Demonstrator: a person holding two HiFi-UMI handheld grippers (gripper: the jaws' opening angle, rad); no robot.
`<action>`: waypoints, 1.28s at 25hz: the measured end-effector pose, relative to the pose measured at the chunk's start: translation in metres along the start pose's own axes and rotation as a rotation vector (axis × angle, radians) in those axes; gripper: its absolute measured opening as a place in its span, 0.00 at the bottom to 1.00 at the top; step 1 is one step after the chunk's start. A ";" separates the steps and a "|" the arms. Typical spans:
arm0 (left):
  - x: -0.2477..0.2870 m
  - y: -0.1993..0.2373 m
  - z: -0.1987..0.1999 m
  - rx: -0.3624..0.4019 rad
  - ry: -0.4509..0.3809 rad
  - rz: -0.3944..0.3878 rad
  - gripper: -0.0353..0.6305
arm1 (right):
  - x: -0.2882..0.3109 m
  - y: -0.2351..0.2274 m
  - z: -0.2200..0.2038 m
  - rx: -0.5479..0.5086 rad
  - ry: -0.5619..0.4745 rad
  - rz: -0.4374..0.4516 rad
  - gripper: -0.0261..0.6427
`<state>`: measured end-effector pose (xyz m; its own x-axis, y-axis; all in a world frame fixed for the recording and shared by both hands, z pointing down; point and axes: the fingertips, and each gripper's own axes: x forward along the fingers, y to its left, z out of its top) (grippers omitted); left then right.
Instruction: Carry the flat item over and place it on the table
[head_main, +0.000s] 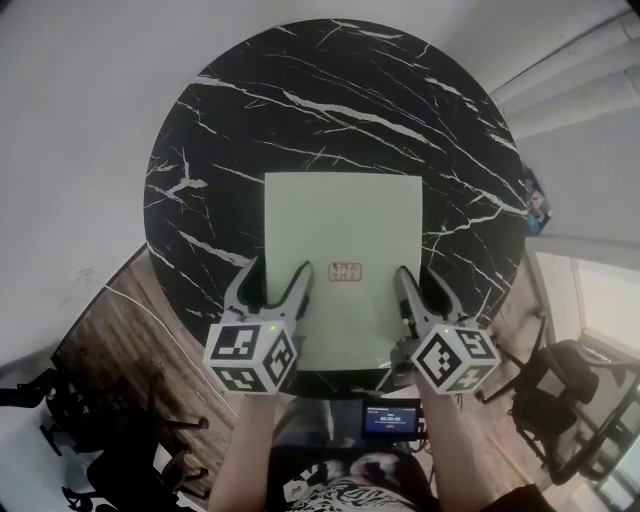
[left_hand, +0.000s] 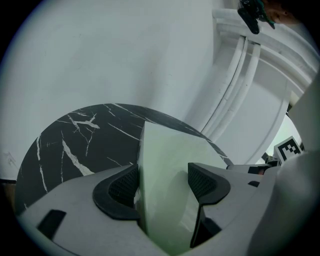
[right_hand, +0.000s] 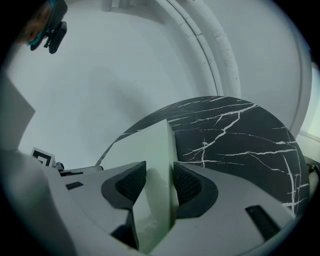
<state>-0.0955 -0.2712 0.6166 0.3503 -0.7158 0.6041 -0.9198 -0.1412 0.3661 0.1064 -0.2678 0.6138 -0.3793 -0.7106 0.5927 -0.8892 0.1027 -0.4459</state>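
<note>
Soft, even light fills all three views, brightest at a pane (head_main: 600, 305) on the head view's right edge; the black bench (head_main: 330, 110) shows only a dull sheen. The left tongs (left_hand: 162, 182) and right tongs (right_hand: 159, 182) cast faint shadows on the pale sheet (left_hand: 167, 150), their nearest parts slightly blurred. Every view bends strongly at its rim and darkens in the corners.

The left claw (head_main: 278, 268) and right claw (head_main: 419, 272) are grey (black ribbed pads (left_hand: 122, 186)).
</note>
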 end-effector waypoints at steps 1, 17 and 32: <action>0.000 0.000 0.000 -0.002 -0.001 -0.003 0.53 | 0.000 0.000 0.000 0.000 -0.001 0.001 0.27; -0.040 -0.010 0.033 0.139 -0.148 -0.010 0.09 | -0.034 0.023 0.032 -0.204 -0.120 -0.006 0.11; -0.106 -0.041 0.062 0.209 -0.251 -0.047 0.07 | -0.099 0.071 0.049 -0.265 -0.246 0.034 0.08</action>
<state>-0.1061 -0.2322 0.4934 0.3628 -0.8477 0.3870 -0.9290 -0.2968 0.2210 0.0935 -0.2245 0.4906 -0.3654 -0.8468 0.3866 -0.9248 0.2829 -0.2545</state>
